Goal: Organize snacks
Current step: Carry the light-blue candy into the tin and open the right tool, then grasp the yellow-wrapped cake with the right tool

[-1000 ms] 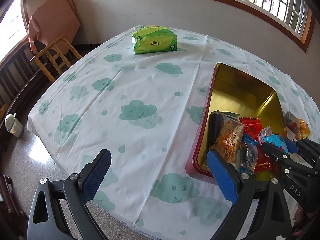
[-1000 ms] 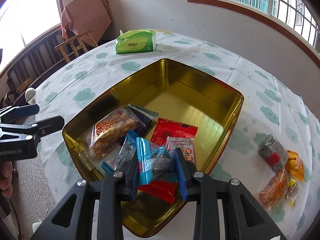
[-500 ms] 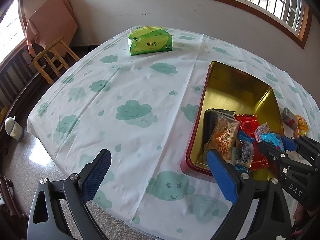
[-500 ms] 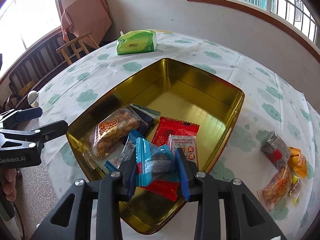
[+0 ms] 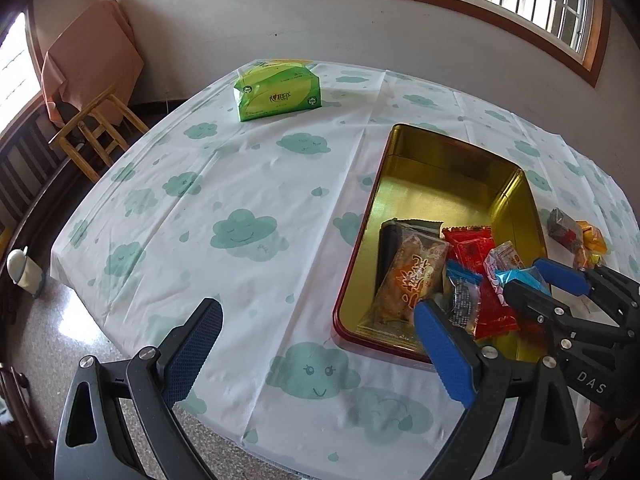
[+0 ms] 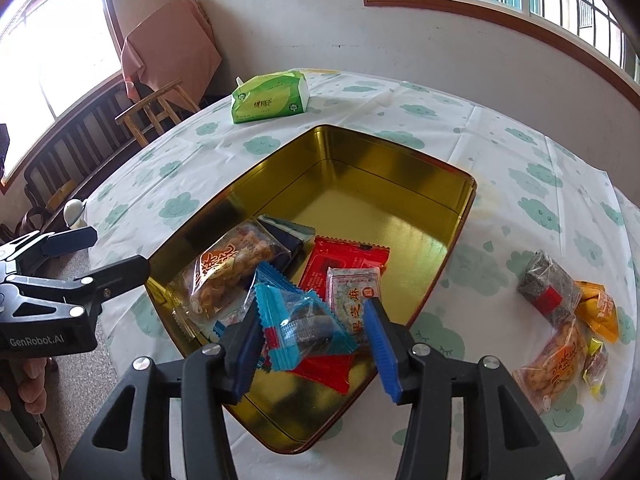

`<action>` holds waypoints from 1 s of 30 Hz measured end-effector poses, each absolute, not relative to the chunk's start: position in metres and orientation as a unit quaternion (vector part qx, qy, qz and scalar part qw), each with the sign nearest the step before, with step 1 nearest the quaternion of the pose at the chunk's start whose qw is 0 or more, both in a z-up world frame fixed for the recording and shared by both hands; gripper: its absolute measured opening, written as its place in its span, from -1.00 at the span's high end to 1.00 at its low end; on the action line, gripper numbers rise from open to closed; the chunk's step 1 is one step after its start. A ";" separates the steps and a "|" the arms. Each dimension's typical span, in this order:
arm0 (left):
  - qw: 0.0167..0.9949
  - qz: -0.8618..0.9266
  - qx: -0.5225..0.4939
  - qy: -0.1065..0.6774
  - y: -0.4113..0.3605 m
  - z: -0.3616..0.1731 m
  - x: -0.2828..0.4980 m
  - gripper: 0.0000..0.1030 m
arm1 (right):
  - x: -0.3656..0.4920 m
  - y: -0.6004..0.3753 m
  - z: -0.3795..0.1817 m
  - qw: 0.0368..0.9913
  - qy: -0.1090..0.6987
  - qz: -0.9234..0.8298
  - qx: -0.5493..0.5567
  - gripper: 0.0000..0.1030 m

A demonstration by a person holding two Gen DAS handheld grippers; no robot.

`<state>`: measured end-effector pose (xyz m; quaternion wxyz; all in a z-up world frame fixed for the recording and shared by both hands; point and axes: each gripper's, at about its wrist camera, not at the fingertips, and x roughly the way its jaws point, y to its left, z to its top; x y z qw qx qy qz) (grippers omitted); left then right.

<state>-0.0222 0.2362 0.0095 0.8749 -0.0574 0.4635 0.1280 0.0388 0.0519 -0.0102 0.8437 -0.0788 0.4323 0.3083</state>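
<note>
A gold tin (image 6: 400, 200) with a red outer rim (image 5: 352, 300) sits on the cloud-print tablecloth and holds several snack packs at its near end. My right gripper (image 6: 312, 322) hovers over that end with its jaws spread. A blue-wrapped snack (image 6: 304, 324) lies between the fingers, touching the left one and clear of the right. It also shows in the left wrist view (image 5: 520, 278). My left gripper (image 5: 316, 336) is wide open and empty near the table's front edge, left of the tin. Several loose snacks (image 6: 560, 320) lie on the cloth right of the tin.
A green tissue pack (image 5: 278, 94) lies at the far side of the table. A wooden stool (image 5: 96, 128) draped with a pink cloth stands beyond the table's left edge. A white cup (image 5: 22, 268) sits on the floor at left.
My right gripper's jaws have spread apart, letting go of the blue-wrapped snack over the tin. My left gripper stays open and has drifted back a little.
</note>
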 end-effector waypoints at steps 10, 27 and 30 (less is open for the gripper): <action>0.880 0.104 -0.039 0.462 0.210 0.013 -0.014 -0.84 | 0.038 0.013 0.006 0.862 0.411 0.293 -0.057 -0.12; 0.887 0.071 -0.025 0.455 0.181 0.017 -0.011 -0.84 | 0.067 -0.091 -0.005 0.892 0.424 0.154 -0.022 -0.12; 0.889 0.061 -0.020 0.453 0.171 0.018 -0.007 -0.84 | 0.076 -0.122 -0.011 0.894 0.433 0.116 -0.005 -0.12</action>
